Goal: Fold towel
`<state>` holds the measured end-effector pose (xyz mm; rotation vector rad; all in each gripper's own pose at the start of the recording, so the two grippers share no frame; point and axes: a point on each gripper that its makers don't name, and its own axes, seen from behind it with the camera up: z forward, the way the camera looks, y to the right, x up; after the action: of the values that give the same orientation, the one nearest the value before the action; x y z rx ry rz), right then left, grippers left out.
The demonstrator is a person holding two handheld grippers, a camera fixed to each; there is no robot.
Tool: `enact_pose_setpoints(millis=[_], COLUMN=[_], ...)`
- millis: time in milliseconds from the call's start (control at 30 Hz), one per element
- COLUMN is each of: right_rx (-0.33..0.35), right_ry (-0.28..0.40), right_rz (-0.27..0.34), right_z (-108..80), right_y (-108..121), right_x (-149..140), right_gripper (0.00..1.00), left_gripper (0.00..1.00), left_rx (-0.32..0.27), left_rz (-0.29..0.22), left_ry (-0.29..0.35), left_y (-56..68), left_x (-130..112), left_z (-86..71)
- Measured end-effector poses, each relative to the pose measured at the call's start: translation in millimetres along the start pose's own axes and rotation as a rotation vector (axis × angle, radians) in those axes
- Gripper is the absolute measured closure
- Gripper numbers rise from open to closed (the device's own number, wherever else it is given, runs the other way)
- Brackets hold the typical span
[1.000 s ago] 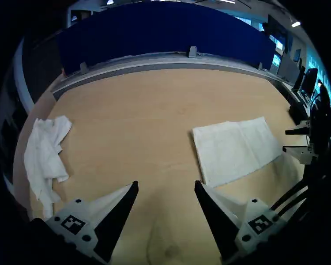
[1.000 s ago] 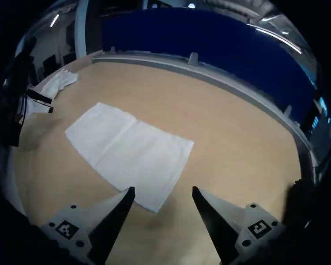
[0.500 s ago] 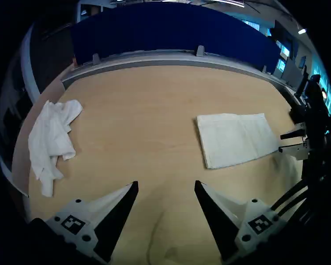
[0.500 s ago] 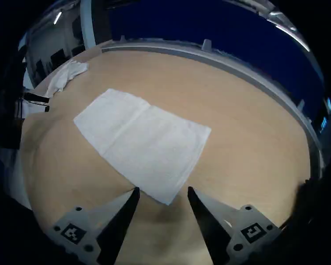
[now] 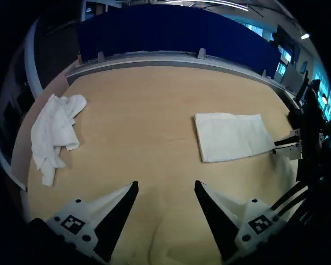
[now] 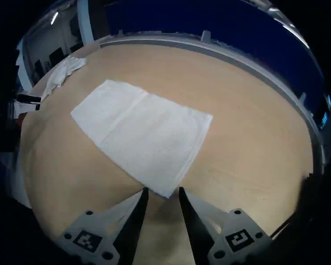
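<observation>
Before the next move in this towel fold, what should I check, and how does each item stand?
1. flat towel spread smooth on the table: ok.
2. Its near corner lies between the fingertips of the right gripper: ok.
3. Right gripper clamped on that corner: not ok; the jaws stand slightly apart.
4. left gripper at the towel: not ok; it is open, over bare table.
5. crumpled towel apart from the flat towel: ok.
6. Corner lifted off the table: cannot tell.
</observation>
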<state>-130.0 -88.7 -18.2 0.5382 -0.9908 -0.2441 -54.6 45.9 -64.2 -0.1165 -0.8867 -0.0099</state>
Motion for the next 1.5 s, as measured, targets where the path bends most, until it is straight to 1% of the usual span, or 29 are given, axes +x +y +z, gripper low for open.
enact_pose_setpoints(millis=[167, 400, 567, 600, 667, 733, 800, 900, 1067, 1133, 1300, 1500], right_rx=[0.001, 0.009, 0.010, 0.009, 0.007, -0.006, -0.018, -0.002, -0.007, -0.007, -0.003, 0.004], right_ry=[0.007, 0.011, 0.012, 0.013, 0.016, 0.020, 0.022, 0.021, 0.035, 0.047, 0.083, 0.128], right_rz=[0.023, 0.032, 0.031, 0.032, 0.036, 0.039, 0.041, 0.036, 0.013, 0.013, 0.025, 0.012], right_z=[1.5, 2.1, 3.1, 3.4, 3.8, 4.0, 4.0, 2.7, -1.8, -4.4, -13.7, -27.1], right_y=[2.8, 2.7, 2.7, 3.1, 4.1, 7.3, 10.0, 6.2, 3.9, 3.1, 2.2, -0.1], right_x=[0.9, 0.7, 0.1, 0.2, 1.7, 2.3, 2.5, 2.4, 5.1, 8.0, 20.1, 45.3], right_gripper=[0.54, 0.60, 0.70, 0.72, 0.84, 0.93, 0.93, 0.93, 0.94, 0.94, 0.94, 0.94], left_gripper=[0.06, 0.06, 0.06, 0.06, 0.06, 0.06, 0.06, 0.06, 0.06, 0.06, 0.06, 0.06], left_rx=[-0.004, -0.009, -0.015, -0.016, -0.016, -0.017, -0.017, -0.017, -0.019, -0.020, -0.024, -0.021], left_rz=[-0.011, -0.004, -0.006, -0.007, -0.006, -0.004, -0.002, -0.001, -0.003, -0.002, 0.004, 0.004], left_ry=[0.000, -0.007, -0.010, -0.010, -0.011, -0.012, -0.012, -0.013, -0.018, -0.018, -0.015, -0.006], left_y=[1.7, 5.6, 8.3, 8.7, 9.4, 9.9, 10.4, 10.6, 12.1, 13.1, 15.3, 12.9], left_x=[-3.5, -9.0, -10.7, -10.9, -11.0, -10.7, -10.4, -10.3, -11.2, -11.0, -9.0, -4.1], left_z=[-4.3, -6.1, -7.0, -7.0, -7.2, -7.4, -7.6, -7.0, -4.5, -4.0, -4.4, -7.5])
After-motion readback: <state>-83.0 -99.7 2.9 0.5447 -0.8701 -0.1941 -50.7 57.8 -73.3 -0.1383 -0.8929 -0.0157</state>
